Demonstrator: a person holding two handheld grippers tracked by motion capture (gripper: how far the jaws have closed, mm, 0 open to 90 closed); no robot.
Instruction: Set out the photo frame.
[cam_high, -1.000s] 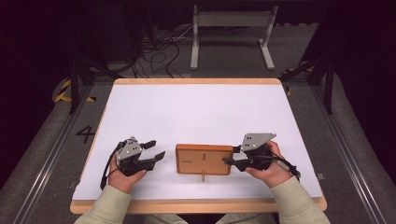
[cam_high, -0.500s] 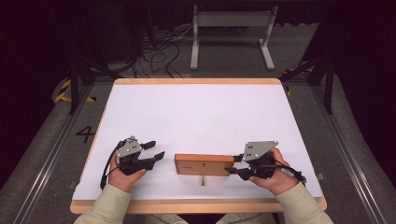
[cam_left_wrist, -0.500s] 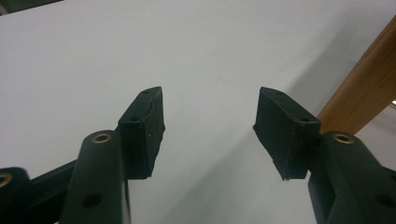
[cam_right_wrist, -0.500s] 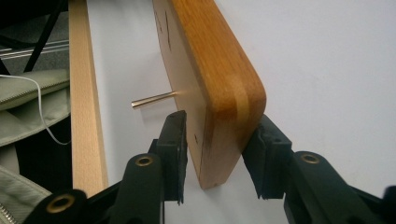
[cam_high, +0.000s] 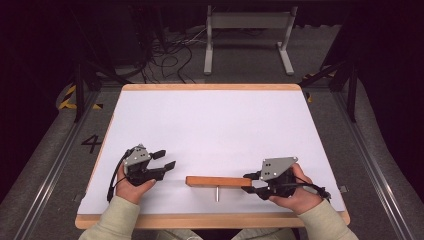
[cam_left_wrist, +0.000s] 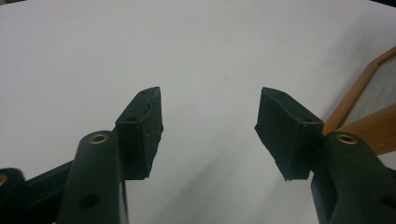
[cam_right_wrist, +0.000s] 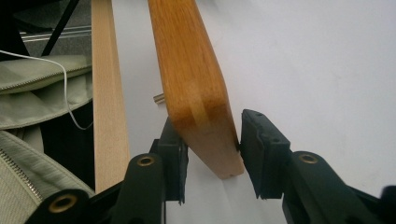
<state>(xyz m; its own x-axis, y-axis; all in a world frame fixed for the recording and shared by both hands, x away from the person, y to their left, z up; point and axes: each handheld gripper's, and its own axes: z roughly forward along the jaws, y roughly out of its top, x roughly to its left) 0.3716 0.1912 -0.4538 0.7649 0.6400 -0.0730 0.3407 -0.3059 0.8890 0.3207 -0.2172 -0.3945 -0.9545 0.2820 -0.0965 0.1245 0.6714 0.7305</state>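
Note:
A flat wooden board (cam_high: 219, 181) stands tipped up on its long edge near the table's front, with a short metal pin (cam_high: 217, 194) sticking out toward the person. My right gripper (cam_high: 252, 182) is shut on its right end. In the right gripper view, both pads (cam_right_wrist: 175, 156) press on the board's end (cam_right_wrist: 191, 70), and the pin (cam_right_wrist: 159, 98) shows behind it. My left gripper (cam_high: 165, 160) rests left of the board, open and apart from it. In the left gripper view the gripper (cam_left_wrist: 210, 130) holds nothing, and the board's framed grey face (cam_left_wrist: 369, 107) lies at the right.
The white tabletop (cam_high: 215, 125) has a light wooden rim (cam_high: 210, 219) along the front, close under both hands. The rim (cam_right_wrist: 105, 93) and a pale green sleeve (cam_right_wrist: 28, 84) sit left of the board in the right gripper view. A metal stand (cam_high: 247, 30) and cables lie beyond the table.
The board lay flat on the table a second ago. It now stands up on its edge in the right gripper, whose hand has shifted toward the front edge. The left hand has stayed put.

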